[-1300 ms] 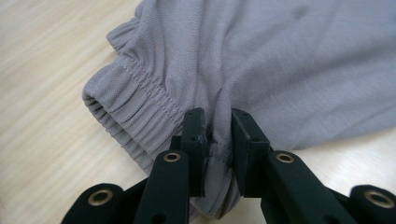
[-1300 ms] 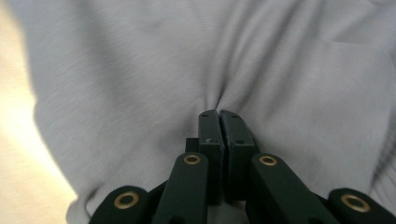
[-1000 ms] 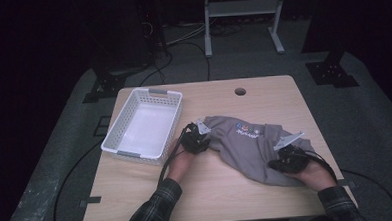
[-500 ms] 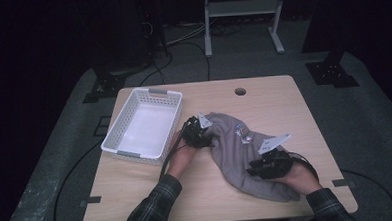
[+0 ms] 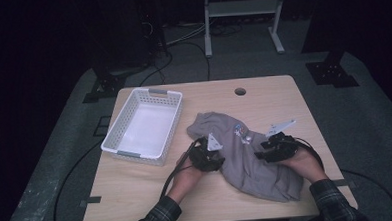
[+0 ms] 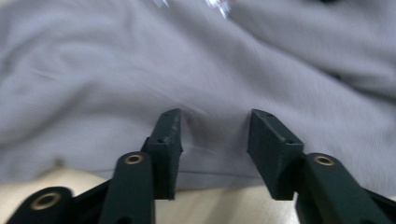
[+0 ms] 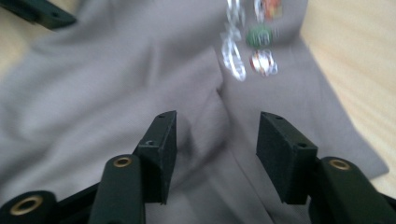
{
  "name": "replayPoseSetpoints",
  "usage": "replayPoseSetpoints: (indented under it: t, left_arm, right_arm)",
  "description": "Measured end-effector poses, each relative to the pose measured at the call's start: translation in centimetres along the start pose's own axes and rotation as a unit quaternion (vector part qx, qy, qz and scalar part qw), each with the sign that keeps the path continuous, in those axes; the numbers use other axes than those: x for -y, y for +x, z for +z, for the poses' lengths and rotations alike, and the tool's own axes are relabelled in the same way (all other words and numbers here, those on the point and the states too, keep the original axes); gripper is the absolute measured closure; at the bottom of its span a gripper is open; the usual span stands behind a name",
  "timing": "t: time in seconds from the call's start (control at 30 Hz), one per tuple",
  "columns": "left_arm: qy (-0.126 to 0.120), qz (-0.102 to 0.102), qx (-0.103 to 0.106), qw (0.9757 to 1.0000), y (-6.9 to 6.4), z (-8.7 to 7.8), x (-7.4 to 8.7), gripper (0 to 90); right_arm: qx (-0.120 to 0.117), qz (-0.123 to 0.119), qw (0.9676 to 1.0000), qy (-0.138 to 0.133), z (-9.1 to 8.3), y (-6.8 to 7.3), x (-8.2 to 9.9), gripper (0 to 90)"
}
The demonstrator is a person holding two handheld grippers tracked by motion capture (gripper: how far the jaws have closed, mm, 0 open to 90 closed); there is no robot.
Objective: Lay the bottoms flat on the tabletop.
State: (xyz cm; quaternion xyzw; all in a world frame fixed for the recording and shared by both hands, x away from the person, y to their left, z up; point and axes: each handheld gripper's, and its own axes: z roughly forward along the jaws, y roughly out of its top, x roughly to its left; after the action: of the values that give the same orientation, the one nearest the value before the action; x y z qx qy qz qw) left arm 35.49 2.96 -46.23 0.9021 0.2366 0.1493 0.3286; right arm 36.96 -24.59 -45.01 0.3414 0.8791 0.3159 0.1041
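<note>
Readable text: none in any view.
Grey shirt (image 5: 246,158) print (image 7: 254,39): small coloured and white marks on the chest, too blurred to read as letters or a brand.
White basket (image 5: 116,145): no label legible.
Surface (image 5: 137,193): no markings legible.

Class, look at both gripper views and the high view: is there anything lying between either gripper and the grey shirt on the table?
Nothing visible does. The left gripper and right gripper both stand open right over the grey shirt, whose bare cloth lies between their jaws. The white basket sits off to the left, apart from the cloth.
</note>
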Motion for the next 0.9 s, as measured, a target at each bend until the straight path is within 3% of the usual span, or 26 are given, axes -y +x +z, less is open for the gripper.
replayPoseSetpoints:
  t: [0.03,0.1,0.13,0.17,0.2,0.23,0.3,0.47,0.57,0.7,0.73,0.8,0.9]
  left_arm:
    - [0.005,0.001,-0.002,1.0000,0.0,0.3,0.1,60.0]
    - [-0.003,-0.013,0.004,0.9999,0.4,0.6,0.2,63.0]
    - [-0.004,-0.013,0.001,0.9999,0.6,0.7,0.2,64.2]
    - [-0.002,-0.013,-0.009,0.9999,1.2,1.0,-0.1,67.1]
    - [-0.002,-0.013,-0.009,0.9999,1.2,1.0,-0.1,67.9]
    - [0.001,-0.014,-0.024,0.9996,1.9,1.3,-0.4,68.9]
    - [0.004,-0.018,-0.035,0.9992,2.7,1.6,-0.7,70.1]
    - [0.010,-0.018,-0.053,0.9984,4.0,2.4,-1.4,70.7]
    - [0.016,-0.012,-0.065,0.9977,5.0,3.1,-2.1,71.0]
    - [0.017,-0.005,-0.073,0.9972,5.5,3.6,-2.6,71.1]
    - [0.017,-0.003,-0.076,0.9969,5.6,3.7,-2.7,71.1]
    - [0.017,0.002,-0.081,0.9965,5.9,4.2,-3.2,71.6]
    - [0.016,0.002,-0.083,0.9964,6.1,4.5,-3.4,71.5]
  right_arm:
    - [0.006,-0.004,0.9997,0.022,0.6,-0.2,0.3,56.0]
    - [0.005,-0.005,0.9996,0.027,0.8,-0.3,0.4,57.4]
    - [0.002,0.000,0.9998,0.022,0.8,-0.4,0.4,63.2]
    - [-0.002,0.000,0.9997,0.024,0.7,-0.4,0.6,69.5]
    - [-0.002,0.000,0.9997,0.024,0.7,-0.4,0.6,69.5]
    - [-0.007,0.001,0.9996,0.027,0.5,-0.3,0.7,76.7]
    - [-0.010,-0.004,0.9994,0.033,0.4,0.0,0.7,79.8]
    - [-0.034,-0.024,0.9982,0.043,0.2,1.2,0.9,80.4]
    - [-0.076,-0.044,0.9950,0.047,0.4,2.9,0.9,80.4]
    - [-0.102,-0.068,0.9912,0.048,0.8,4.9,0.4,80.4]
    - [-0.102,-0.068,0.9912,0.048,0.8,4.9,0.4,80.4]
    - [-0.118,-0.085,0.9881,0.048,1.3,6.3,-0.1,80.3]
    - [-0.119,-0.092,0.9877,0.044,1.6,7.0,-0.4,78.0]
